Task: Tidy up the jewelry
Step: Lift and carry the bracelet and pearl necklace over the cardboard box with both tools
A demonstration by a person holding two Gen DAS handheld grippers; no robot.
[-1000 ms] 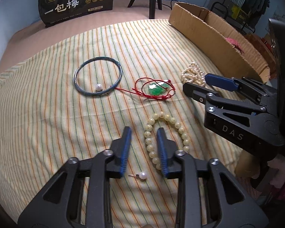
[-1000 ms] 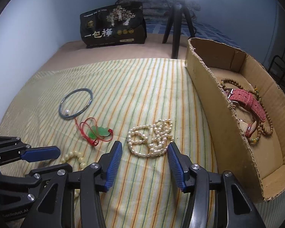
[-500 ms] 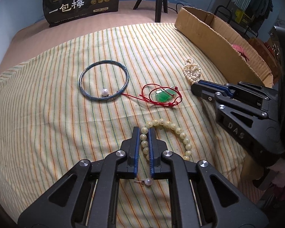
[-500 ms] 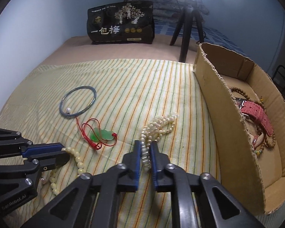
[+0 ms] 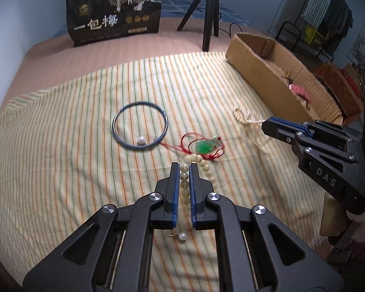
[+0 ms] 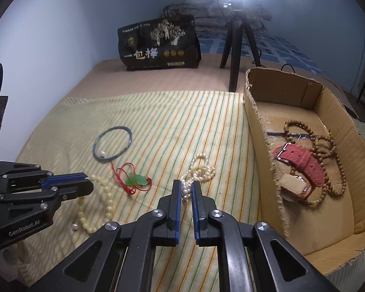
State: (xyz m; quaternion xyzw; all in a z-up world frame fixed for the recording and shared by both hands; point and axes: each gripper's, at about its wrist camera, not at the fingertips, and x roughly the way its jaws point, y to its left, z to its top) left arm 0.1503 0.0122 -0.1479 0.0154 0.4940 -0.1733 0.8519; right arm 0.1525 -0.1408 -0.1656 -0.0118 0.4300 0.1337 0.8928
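Right now I am holding both grippers closed on jewelry over the striped yellow cloth spread on the bed: the left gripper is pinching the cream-coloured round-bead bracelet, and the right gripper is clamping the small-pearl white necklace, with most of each strand trailing onto the cloth. The open brown cardboard box, already holding a red woven watch strap and brown wooden bead strings, is sitting just beside the necklace to the right. I am judging the risk to be in the carry: each pinch is catching only a few beads, so a strand could slide out between the pads, or a hanging loop could snag the box's ragged rim. The bracelet's far end is also lying just beside the green pendant on its red cord, so it might drag that along. The blue thin bangle and two loose pearls are waiting untouched.
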